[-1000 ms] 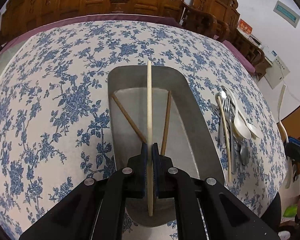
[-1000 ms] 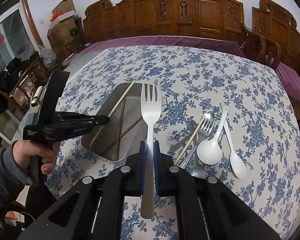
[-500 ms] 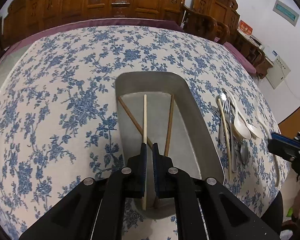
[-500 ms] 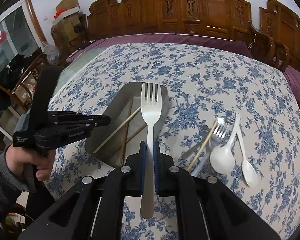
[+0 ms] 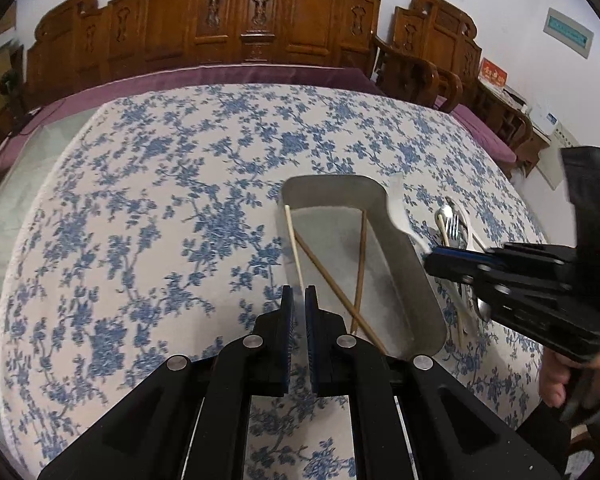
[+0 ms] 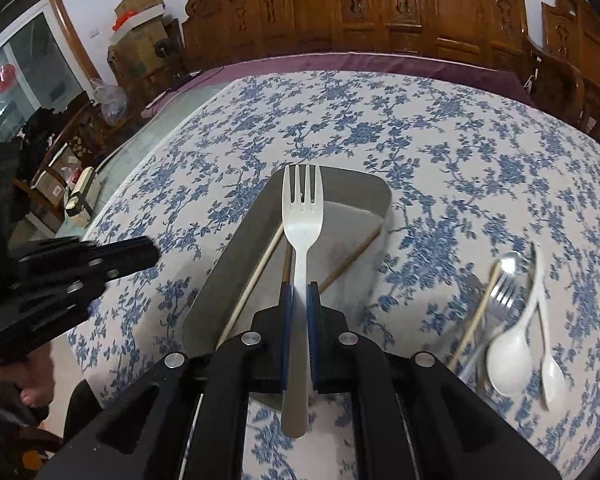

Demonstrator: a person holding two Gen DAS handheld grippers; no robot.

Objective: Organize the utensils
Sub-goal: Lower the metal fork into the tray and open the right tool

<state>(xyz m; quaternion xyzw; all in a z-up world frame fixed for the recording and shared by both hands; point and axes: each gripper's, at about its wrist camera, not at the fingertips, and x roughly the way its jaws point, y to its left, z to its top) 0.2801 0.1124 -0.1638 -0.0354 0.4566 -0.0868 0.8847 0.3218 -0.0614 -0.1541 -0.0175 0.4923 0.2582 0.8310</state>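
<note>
A white plastic fork (image 6: 302, 208) is clamped by its handle in my right gripper (image 6: 300, 292), tines forward, hanging over the grey metal tray (image 6: 236, 252). In the tray (image 5: 416, 264) lie a pale chopstick (image 5: 294, 248) and two brown chopsticks (image 5: 328, 280), crossed. My left gripper (image 5: 298, 292) is shut with nothing between its pads, above the tray's near left corner. From the right wrist view, the left gripper (image 6: 152, 250) sits left of the tray, apart from it. The right gripper (image 5: 432, 258) reaches in over the tray's right rim.
A pile of utensils lies on the blue-flowered cloth right of the tray: two white spoons (image 6: 508, 356), a metal fork (image 6: 504, 288), a chopstick (image 6: 476, 312). Carved wooden chairs (image 5: 260, 20) ring the far side. Boxes and clutter (image 6: 140, 36) stand at the left.
The left gripper let the pale chopstick drop into the tray, then drew back up and to the left. The right gripper carried the fork leftwards and lower, over the tray.
</note>
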